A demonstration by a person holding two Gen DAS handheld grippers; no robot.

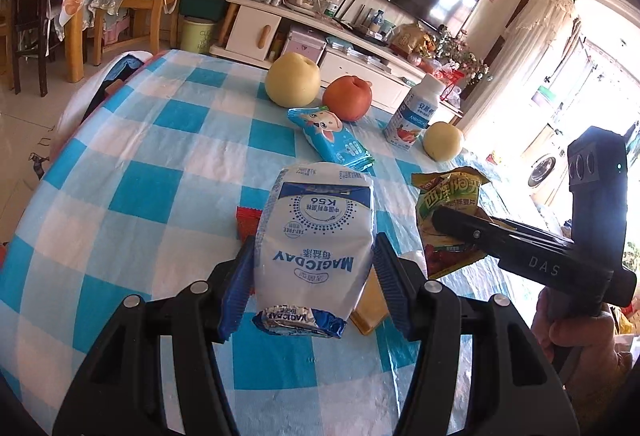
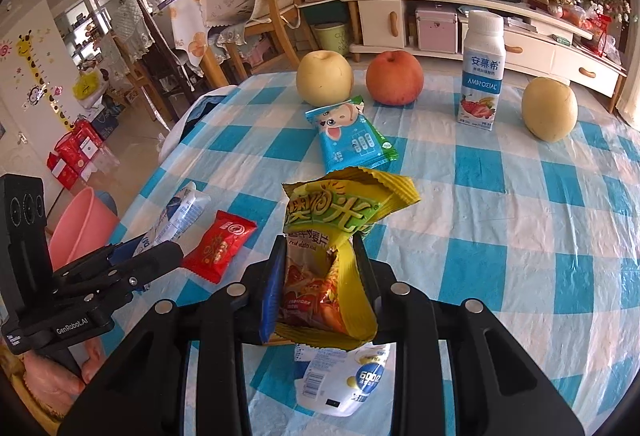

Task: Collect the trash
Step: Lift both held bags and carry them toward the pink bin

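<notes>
- Left view: my left jaws clamp a white milk pouch above the checked bench, right jaws at the right.
- Right view: my right jaws pinch a yellow snack bag, a red wrapper lying left.
</notes>
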